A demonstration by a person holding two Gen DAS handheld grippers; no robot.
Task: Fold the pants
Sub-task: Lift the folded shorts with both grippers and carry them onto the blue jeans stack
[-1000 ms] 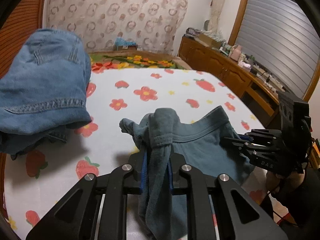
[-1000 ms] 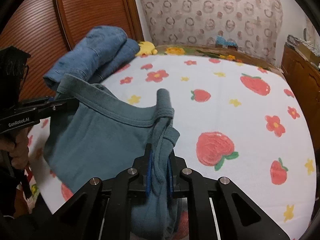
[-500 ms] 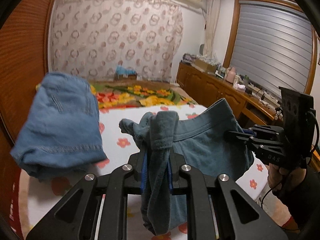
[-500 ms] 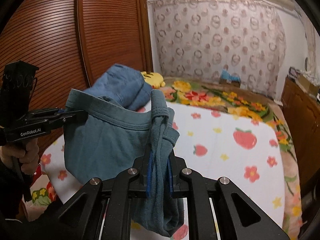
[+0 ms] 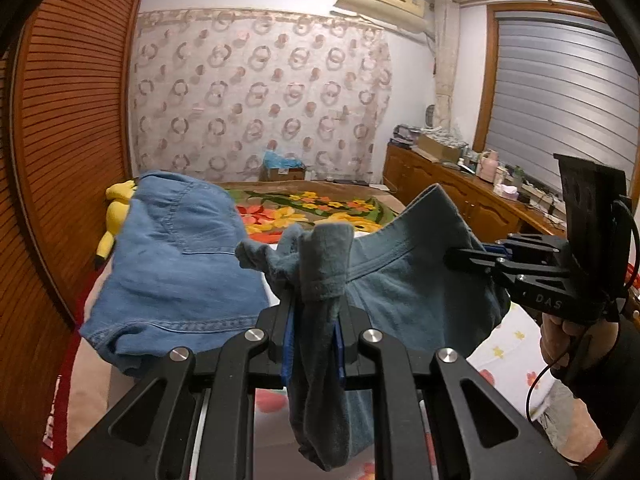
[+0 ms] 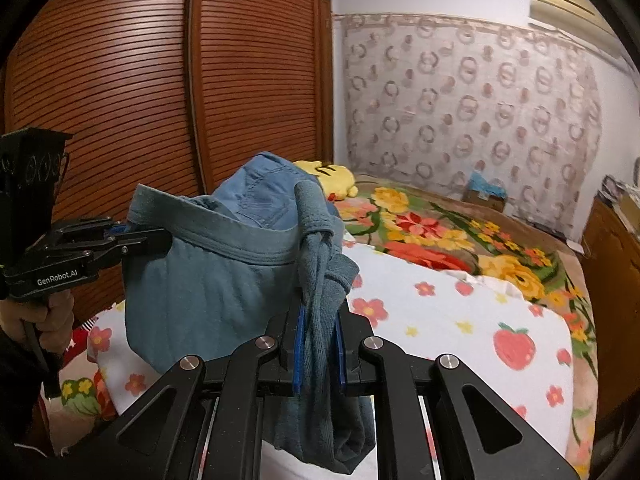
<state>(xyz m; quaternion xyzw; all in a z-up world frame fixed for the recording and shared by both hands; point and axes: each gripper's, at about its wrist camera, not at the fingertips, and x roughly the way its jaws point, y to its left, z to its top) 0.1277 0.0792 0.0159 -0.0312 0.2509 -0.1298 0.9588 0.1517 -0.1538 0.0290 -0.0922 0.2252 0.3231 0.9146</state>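
Note:
Grey-blue pants [image 5: 404, 284] hang in the air above the bed, held by the waistband between both grippers. My left gripper [image 5: 314, 320] is shut on one bunched end of the waistband. My right gripper [image 6: 318, 336] is shut on the other end [image 6: 316, 264]. In the left wrist view the right gripper [image 5: 456, 258] pinches the waistband at the right. In the right wrist view the left gripper [image 6: 160, 238] pinches it at the left. The pants [image 6: 208, 276] sag between them.
Folded blue jeans [image 5: 176, 256] lie on the bed's left side by a yellow plush [image 5: 116, 208]. The bed has a white strawberry sheet [image 6: 460, 320] and floral blanket [image 6: 440, 236]. A wooden wardrobe [image 6: 140, 100] stands left, a cluttered dresser [image 5: 460, 184] right.
Both grippers have lifted the pants well up off the bed and tilted to look across the room. Both stay shut on the waistband.

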